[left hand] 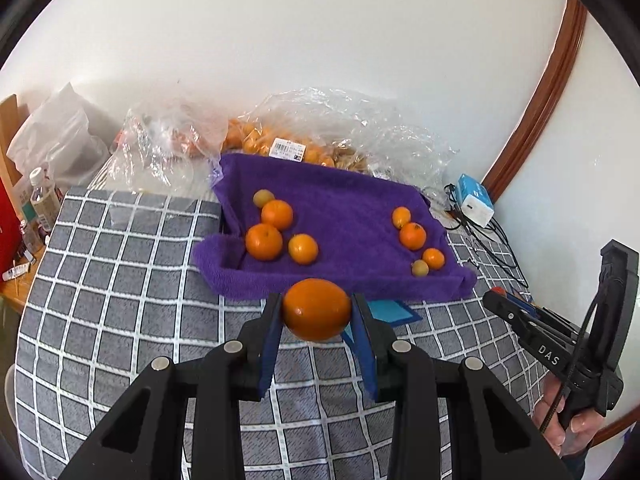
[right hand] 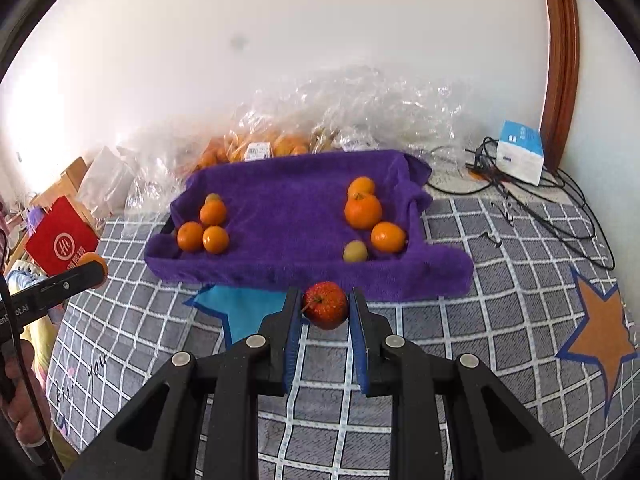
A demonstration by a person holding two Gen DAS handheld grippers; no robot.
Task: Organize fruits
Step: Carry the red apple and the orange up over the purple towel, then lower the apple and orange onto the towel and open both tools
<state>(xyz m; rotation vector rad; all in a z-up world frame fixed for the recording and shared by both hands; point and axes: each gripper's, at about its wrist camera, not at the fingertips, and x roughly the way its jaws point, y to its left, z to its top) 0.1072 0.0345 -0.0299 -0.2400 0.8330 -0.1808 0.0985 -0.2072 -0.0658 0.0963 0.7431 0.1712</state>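
Observation:
A tray draped in a purple towel (left hand: 344,216) (right hand: 288,208) lies on a grey checked cloth. It holds a left cluster of oranges (left hand: 264,240) (right hand: 204,232) and a right cluster (left hand: 414,236) (right hand: 364,212), each with a small yellowish fruit. My left gripper (left hand: 316,312) is shut on a large orange (left hand: 316,308), held just in front of the tray's near edge. My right gripper (right hand: 325,306) is shut on a small red apple (right hand: 325,304), also just before the tray's near edge. The right gripper shows at the right of the left wrist view (left hand: 496,300).
Clear plastic bags of oranges (left hand: 276,144) (right hand: 256,148) lie behind the tray by the wall. A white-blue box (left hand: 476,200) (right hand: 520,152) and black cables (right hand: 540,200) lie at the right. A red bag (right hand: 60,240) and bottles (left hand: 40,196) stand at the left.

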